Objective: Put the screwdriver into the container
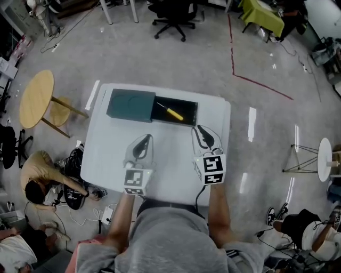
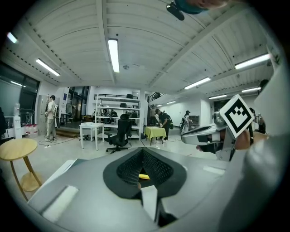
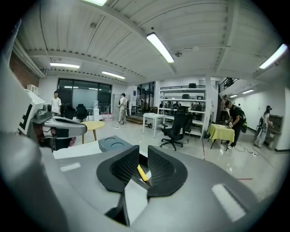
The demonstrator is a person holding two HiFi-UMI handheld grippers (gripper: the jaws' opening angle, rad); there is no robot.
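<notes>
The screwdriver (image 1: 171, 112), yellow-handled, lies inside the open black container (image 1: 192, 106) at the far edge of the white table (image 1: 106, 154). The container's dark green lid part (image 1: 130, 105) sits to its left. Both grippers hover over the near half of the table, well short of the container. My left gripper (image 1: 143, 139) has its jaws together, with nothing in them; in the left gripper view a sliver of the screwdriver (image 2: 144, 176) shows beyond the left gripper (image 2: 142, 156). My right gripper (image 1: 202, 130) stands open, with the screwdriver (image 3: 142, 172) seen far off through the gap of the right gripper (image 3: 142, 156).
A round wooden side table (image 1: 36, 98) stands left of the table and an office chair (image 1: 173, 16) behind it. A person (image 1: 37, 176) crouches among cables at the lower left. A small white round stand (image 1: 325, 159) is at the right.
</notes>
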